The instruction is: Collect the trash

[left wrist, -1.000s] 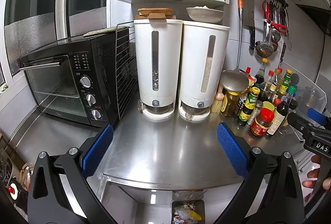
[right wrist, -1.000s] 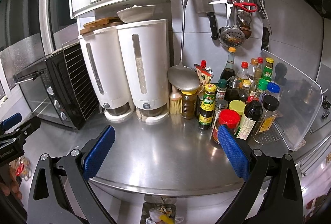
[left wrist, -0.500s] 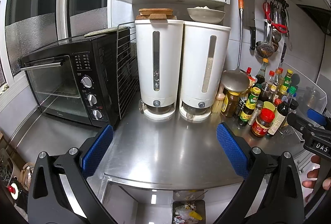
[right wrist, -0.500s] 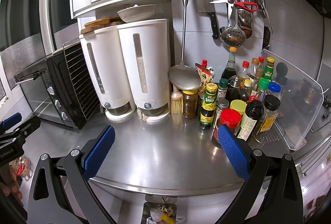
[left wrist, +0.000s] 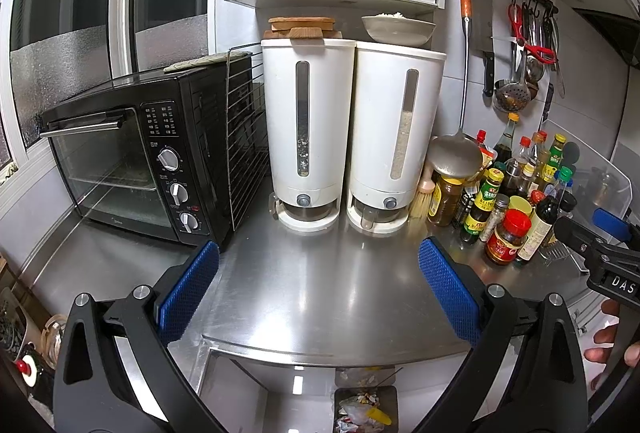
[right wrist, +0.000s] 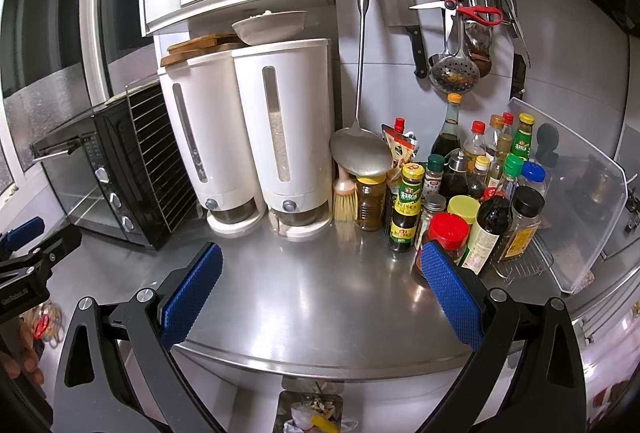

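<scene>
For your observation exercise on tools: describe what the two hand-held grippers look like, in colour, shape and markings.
Both match. The left hand-held gripper has two black angular fingers with triangular cut-outs and silver bolts, each tipped with a blue, grid-textured pad. The right hand-held gripper is built the same. Seen from the left camera, its black body carries white letters "DAS"; the rest is cut off. No cables or sleeves show.

Below the tabletop edge I see the trash bin (left wrist: pixel 366 409), open, holding crumpled white trash (left wrist: pixel 354 411) and a yellow piece (left wrist: pixel 378 415). My right view shows the same bin (right wrist: pixel 310 413) low down.
</scene>
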### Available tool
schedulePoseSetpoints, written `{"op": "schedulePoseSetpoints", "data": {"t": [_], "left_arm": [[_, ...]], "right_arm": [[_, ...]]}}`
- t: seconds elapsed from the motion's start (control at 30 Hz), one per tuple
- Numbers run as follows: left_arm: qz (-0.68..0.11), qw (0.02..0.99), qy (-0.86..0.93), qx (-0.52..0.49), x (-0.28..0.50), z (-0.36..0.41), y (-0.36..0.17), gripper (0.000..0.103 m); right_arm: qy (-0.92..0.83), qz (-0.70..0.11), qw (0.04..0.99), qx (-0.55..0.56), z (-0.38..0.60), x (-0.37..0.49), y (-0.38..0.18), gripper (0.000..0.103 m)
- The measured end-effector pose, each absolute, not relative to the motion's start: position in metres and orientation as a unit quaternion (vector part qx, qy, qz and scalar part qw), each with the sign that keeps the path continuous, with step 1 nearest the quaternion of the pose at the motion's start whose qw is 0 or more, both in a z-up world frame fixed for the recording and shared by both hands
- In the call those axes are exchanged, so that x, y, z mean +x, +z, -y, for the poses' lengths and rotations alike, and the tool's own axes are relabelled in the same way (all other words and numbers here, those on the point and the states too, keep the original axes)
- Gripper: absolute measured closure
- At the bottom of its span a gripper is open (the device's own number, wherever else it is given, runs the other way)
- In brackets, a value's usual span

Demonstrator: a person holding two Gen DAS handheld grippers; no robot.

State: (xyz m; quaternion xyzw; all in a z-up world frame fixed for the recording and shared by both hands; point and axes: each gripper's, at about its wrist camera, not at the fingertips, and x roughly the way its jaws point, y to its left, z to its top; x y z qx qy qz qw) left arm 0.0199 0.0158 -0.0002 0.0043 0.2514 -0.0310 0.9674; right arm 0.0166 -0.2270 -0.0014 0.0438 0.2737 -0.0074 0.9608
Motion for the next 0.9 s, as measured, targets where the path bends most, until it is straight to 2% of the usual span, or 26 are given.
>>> {"op": "schedulePoseSetpoints", "data": {"t": [0.9], "left_arm": [[-0.254, 0.966, -0.038, -0.007, 0.0272, -0.0201, -0.0014, 0.008]], "right_arm": [[-0.012, -0.280, 0.959, 0.049, 0.2287, 0.0211, -0.0046, 0.003]]}}
